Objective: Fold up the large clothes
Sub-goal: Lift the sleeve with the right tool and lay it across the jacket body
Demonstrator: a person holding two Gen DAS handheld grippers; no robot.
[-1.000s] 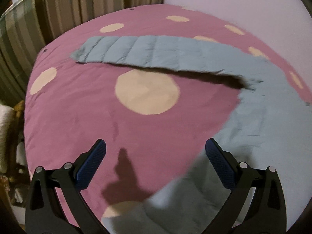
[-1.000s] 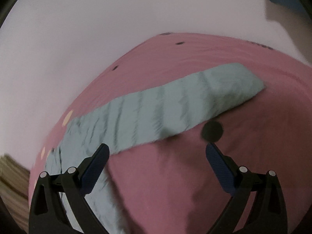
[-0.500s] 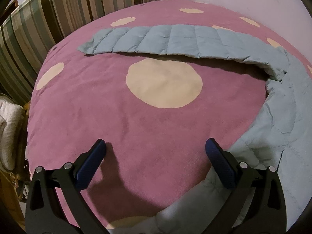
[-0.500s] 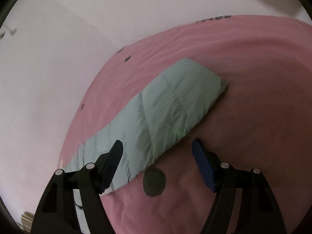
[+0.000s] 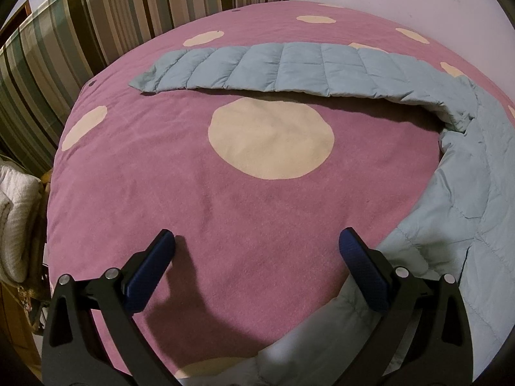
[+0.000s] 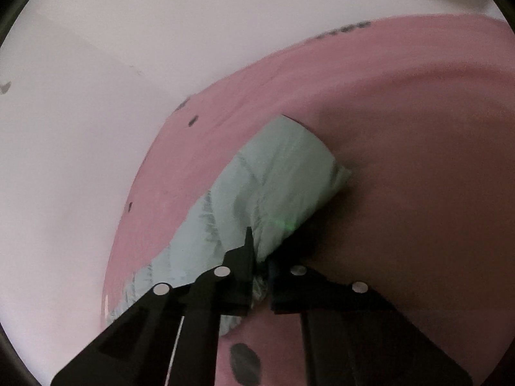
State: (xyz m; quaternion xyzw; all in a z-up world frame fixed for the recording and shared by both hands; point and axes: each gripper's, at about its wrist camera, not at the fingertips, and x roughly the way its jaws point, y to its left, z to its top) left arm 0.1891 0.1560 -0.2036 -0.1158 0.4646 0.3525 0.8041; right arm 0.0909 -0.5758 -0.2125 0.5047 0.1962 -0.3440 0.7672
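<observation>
While our left gripper [image 5: 254, 251] hangs with its jaws spread wide over the pink bedspread with cream dots [image 5: 225, 212], our right gripper [image 6: 260, 270] has pinched tight on what seems, through blur, a sleeve of the pale blue quilted puffer jacket [image 5: 322, 67], which sprawls towards the striped curtain [image 5: 112, 13] beyond.

No legible text, labels or numbers anywhere.

pink spotted bedspread [image 5: 225, 212], striped curtain [image 5: 96, 22], plain pale wall [image 6: 128, 48].
</observation>
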